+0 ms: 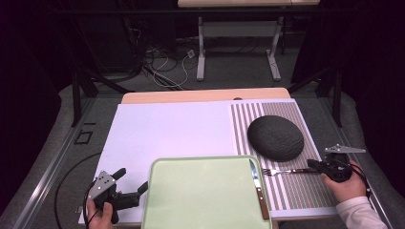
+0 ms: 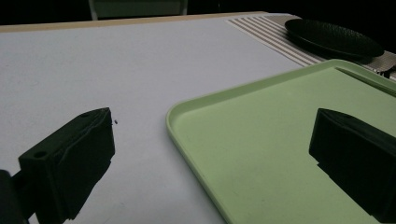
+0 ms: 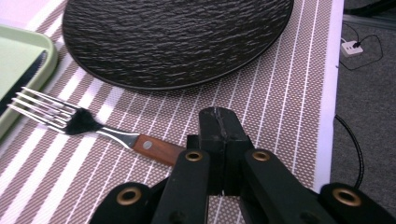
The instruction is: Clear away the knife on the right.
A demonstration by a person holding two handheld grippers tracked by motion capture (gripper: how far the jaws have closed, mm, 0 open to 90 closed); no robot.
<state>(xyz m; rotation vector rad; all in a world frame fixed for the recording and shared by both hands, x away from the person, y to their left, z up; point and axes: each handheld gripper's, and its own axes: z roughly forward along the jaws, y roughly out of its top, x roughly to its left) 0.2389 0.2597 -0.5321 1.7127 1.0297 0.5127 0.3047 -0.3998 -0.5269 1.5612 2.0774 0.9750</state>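
From the high view, the pale green rectangular plastic tray (image 1: 205, 193) sits at the near edge of the table with just one thing in it: a steel knife with a brown wooden handle (image 1: 258, 188), lying along the tray's right side, blade pointing away. Right of the tray there's a brown-and-white striped placemat (image 1: 286, 191) holding a round black textured plate (image 1: 275, 137), nothing on it, and in front of that plate a steel fork with a wooden handle (image 1: 285, 171) lying across the stripes, tines toward the tray and close to its rim. The right gripper (image 1: 319, 167) is down at the fork's handle end, near the mat's right edge. The left gripper (image 1: 131, 180) sits off the tray's left corner over the white table cover (image 1: 167, 129), which has loads of free room behind the tray. In the left gripper view the jaws stand wide apart with nothing between them, one over the white cover, one over the tray's bare floor, the rounded rim corner between them. In the right gripper view the jaws are pressed together, and the fork handle runs in under them on the left side, so I can't tell if they actually pinch it; the plate edge is just beyond, and the mat's right edge and the grey floor (image 3: 369, 93) are close by on the right.
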